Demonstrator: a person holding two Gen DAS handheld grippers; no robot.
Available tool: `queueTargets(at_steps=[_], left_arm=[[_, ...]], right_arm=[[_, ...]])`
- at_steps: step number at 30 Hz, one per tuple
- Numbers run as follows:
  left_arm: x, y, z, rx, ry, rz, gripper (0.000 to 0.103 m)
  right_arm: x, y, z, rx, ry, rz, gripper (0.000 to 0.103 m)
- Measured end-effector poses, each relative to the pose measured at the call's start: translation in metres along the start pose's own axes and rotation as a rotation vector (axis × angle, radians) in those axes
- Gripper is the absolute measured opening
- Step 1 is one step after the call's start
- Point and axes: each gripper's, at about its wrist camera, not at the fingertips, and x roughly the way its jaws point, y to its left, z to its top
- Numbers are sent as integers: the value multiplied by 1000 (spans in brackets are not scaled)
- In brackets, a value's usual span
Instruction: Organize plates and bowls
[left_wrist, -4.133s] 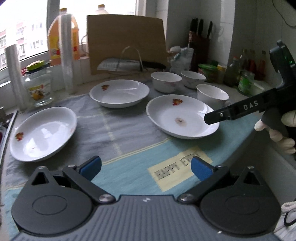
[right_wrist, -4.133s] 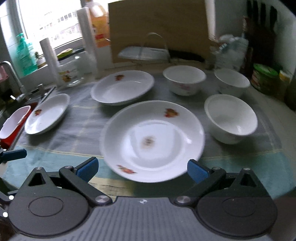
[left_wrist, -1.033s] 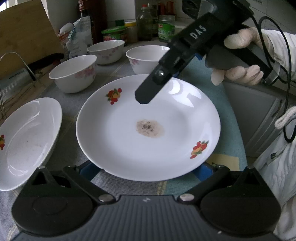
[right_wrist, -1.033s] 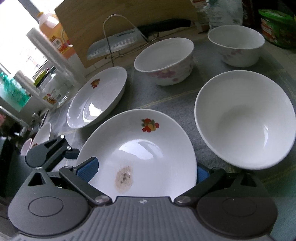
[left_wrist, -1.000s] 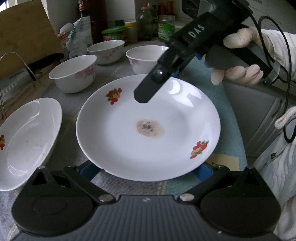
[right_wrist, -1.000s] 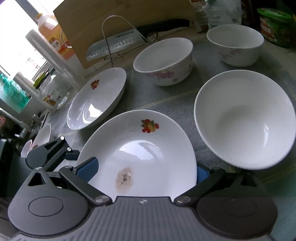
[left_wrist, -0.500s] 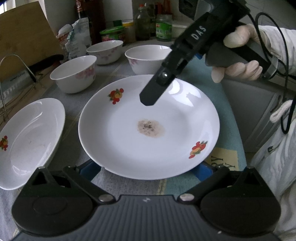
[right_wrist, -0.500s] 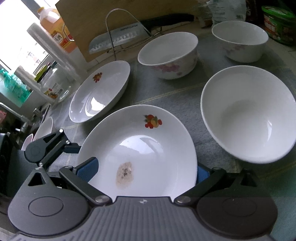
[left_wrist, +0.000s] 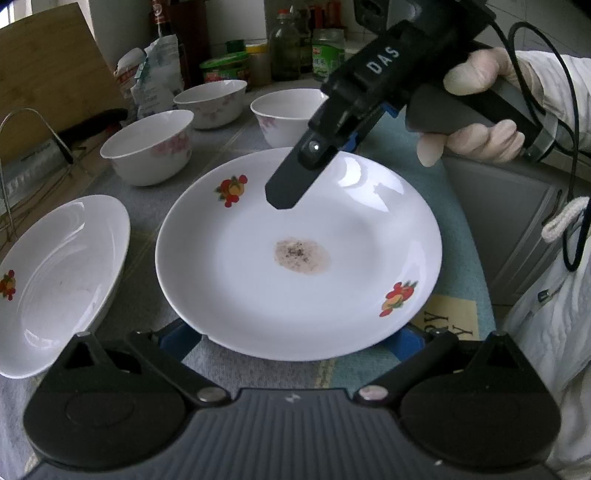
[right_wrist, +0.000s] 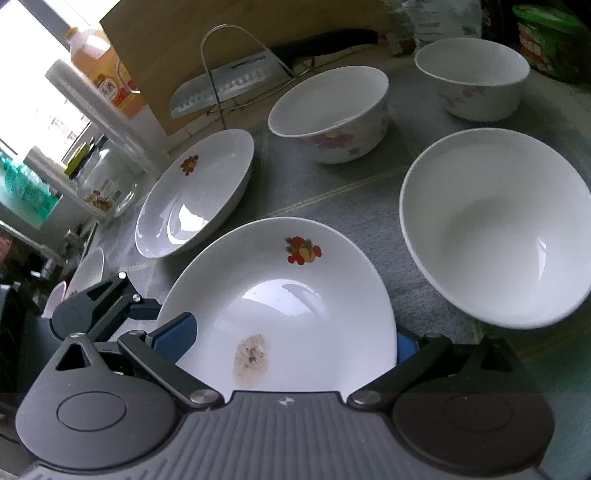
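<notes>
A white plate (left_wrist: 299, 254) with fruit prints and a brown stain lies between both grippers; it also shows in the right wrist view (right_wrist: 280, 310). My left gripper (left_wrist: 291, 338) is open, its blue pads under the plate's near rim. My right gripper (right_wrist: 284, 336) is open and straddles the opposite rim; one finger (left_wrist: 299, 173) reaches over the plate. A second plate (left_wrist: 55, 284) lies left of it. Three white bowls (left_wrist: 147, 146) (left_wrist: 210, 98) (left_wrist: 288, 116) stand behind.
A cutting board (left_wrist: 48, 96), a wire rack with a cleaver (right_wrist: 236, 81), jars and bottles (left_wrist: 328, 46) line the back. An oil bottle (right_wrist: 107, 81) and a glass jar (right_wrist: 107, 181) stand by the window. Another plate (right_wrist: 88, 273) lies far left. The counter edge drops at the right.
The plate has risen slightly and shifted with both grippers around it. The right gripper's finger has moved further over the plate. The view has swung a little toward the bowls.
</notes>
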Motion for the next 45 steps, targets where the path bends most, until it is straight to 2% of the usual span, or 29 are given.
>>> queueTargets(at_steps=[22, 35, 45], left_arm=[[-23, -18, -4, -52, -15, 92, 102], [-46, -36, -16, -142, -26, 177, 102], [-69, -43, -32, -241, -31, 268, 102]], right_arm=[[-9, 18, 0, -124, 28, 56, 103], [-10, 44, 1, -237, 63, 109, 103], [6, 76, 10, -346, 103, 167, 103]])
